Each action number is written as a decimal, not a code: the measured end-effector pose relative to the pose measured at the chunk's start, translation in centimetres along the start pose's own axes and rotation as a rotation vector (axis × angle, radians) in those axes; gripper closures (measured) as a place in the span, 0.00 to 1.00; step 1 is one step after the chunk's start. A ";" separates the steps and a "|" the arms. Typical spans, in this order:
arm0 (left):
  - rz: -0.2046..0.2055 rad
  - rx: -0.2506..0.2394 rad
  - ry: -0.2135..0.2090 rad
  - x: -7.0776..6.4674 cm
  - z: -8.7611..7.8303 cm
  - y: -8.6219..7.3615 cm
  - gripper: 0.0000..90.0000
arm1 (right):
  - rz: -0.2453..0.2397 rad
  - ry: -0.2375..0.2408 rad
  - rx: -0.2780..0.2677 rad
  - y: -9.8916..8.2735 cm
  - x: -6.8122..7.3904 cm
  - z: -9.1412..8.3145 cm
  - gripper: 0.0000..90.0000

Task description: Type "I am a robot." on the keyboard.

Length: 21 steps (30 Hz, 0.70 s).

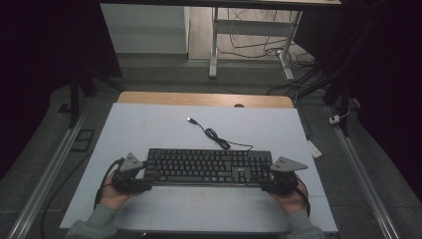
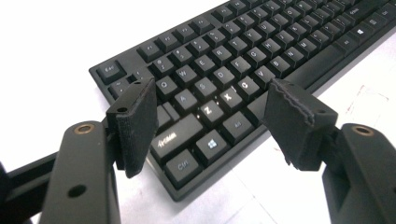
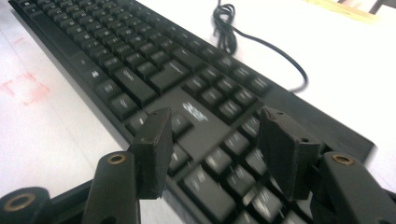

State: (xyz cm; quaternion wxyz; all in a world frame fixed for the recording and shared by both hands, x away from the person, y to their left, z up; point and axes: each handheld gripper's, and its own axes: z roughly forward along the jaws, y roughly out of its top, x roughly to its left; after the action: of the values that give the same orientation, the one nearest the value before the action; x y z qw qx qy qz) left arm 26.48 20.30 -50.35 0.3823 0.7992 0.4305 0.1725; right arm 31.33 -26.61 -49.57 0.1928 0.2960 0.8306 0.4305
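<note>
At the lower centre of the high view, the left gripper and right gripper flank the keyboard, jaws wide apart, gripping nothing; lifting or shifting it seems unstarted, its cable trailing toward the upper centre

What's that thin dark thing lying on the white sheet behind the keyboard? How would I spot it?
Start at the white sheet covering the table, then find the black keyboard near its front edge. From the keyboard's back edge a thin black cable runs off, bunched into a small coil partway and ending in a USB plug. It is the only loose, curling thing there.
</note>
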 end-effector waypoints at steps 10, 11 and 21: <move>-0.010 0.001 0.011 0.4 -0.9 -1.3 0.39 | 0.005 -0.039 0.023 -2.5 -1.1 -2.3 0.48; -0.011 0.001 0.012 0.4 -0.9 -1.3 0.39 | 0.008 -0.041 0.024 -2.6 -1.2 -2.4 0.48; -0.010 0.006 0.010 0.4 -0.9 -1.6 0.39 | 0.025 -0.030 0.024 -2.9 -1.6 -2.5 0.47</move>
State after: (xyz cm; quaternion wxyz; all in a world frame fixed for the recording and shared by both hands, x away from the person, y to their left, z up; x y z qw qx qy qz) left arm 25.33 21.55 -51.00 0.3788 0.7973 0.4367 0.1734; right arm 30.13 -30.48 -50.50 0.1964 0.3154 0.8287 0.4185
